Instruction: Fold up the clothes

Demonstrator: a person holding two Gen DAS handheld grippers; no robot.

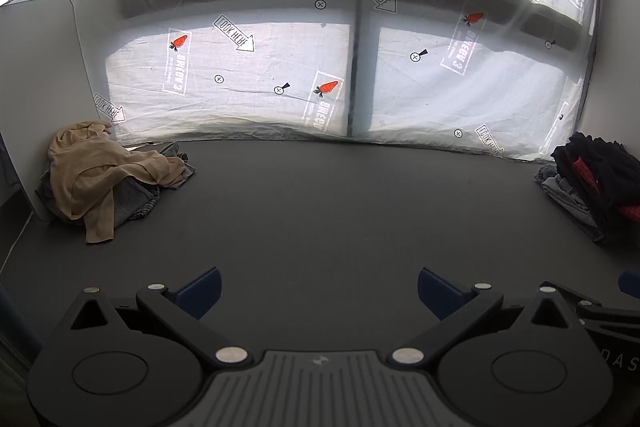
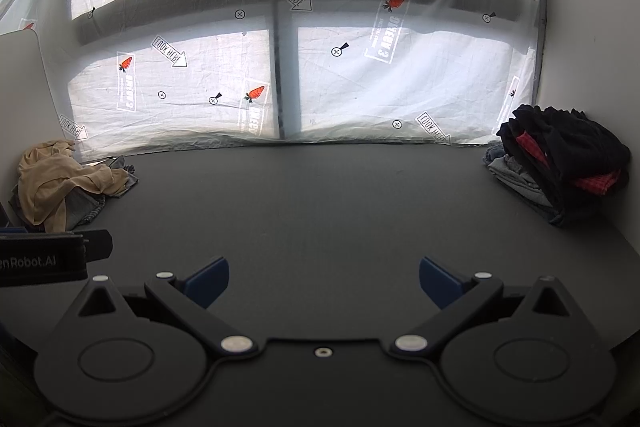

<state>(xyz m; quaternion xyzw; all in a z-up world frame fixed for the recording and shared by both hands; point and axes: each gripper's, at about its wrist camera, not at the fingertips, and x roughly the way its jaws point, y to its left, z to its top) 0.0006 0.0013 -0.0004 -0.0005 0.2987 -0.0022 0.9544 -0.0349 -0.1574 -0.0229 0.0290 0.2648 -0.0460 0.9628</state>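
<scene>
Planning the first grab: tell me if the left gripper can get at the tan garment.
Probably yes: the left gripper is open and empty, and only bare table lies between it and the tan garment.

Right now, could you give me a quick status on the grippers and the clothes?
Left gripper open, empty. Right gripper open, empty. Tan garment heaped far left, dark pile far right, both untouched. Grey table between them, nothing in the way.

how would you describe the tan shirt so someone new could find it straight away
Start at the dark table below the sheet-covered window and go to its far left corner, beside the white board. The tan shirt lies crumpled on top of grey clothes, the only pale, sandy-coloured garment there.
</scene>
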